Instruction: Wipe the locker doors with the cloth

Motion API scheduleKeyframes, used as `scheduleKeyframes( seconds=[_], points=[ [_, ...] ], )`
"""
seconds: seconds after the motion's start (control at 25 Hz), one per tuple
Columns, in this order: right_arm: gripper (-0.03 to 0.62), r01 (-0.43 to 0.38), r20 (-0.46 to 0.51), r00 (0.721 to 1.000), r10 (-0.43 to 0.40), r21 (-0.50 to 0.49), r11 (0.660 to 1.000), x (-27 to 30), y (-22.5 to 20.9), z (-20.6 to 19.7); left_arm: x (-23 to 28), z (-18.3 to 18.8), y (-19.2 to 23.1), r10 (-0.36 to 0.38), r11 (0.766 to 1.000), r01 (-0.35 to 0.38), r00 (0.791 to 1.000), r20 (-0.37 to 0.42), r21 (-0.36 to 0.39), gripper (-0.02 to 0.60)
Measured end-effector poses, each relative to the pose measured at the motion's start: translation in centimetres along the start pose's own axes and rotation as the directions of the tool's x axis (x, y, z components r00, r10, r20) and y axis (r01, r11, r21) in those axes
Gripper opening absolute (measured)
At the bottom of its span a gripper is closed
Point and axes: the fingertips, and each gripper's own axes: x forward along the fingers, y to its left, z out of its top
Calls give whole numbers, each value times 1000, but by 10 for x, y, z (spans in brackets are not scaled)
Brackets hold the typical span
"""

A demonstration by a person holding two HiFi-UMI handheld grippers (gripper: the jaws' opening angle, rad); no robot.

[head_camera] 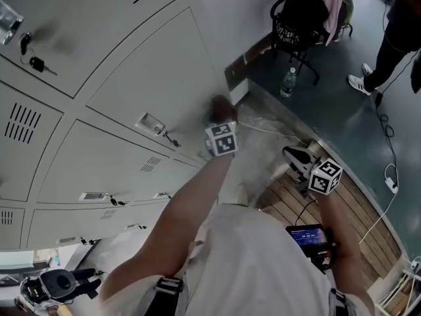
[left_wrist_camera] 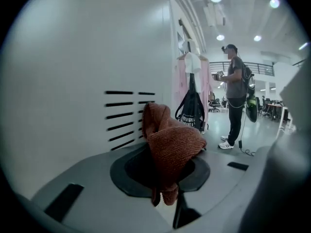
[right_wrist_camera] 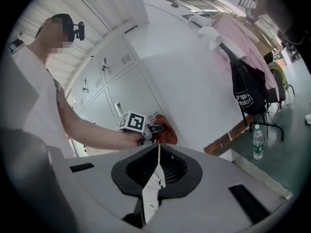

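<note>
Facing locker door, left claw clamped on cloth, right claw closed, bottle and chair nearby.

Your left arm stretched forward, left gripper clamped on cloth; right gripper pulled back near your body, jaws together, empty.

The cloth looks coarse and knitted, the locker doors smooth, matt painted metal, and the floor planks at lower right wooden.
</note>
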Motion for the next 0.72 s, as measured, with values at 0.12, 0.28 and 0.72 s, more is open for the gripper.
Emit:
scheduleKeyframes(
  seconds=[0.12,0.28,0.72],
  points=[
    [18,20,5,1000,-20,1,1000,-7,-2,1,19,25,-24,-33,999,33,999,24,30,72],
    [18,9,4,1000,-9,-12,1000,-7,3,4,3,54,-22,6,997,-1,998,66,-81,72],
    [18,-123,-58,991,121,-36,992,22,28,-7,-129,-9,106,229,955,-207,970,81,-211,72]
  ],
)
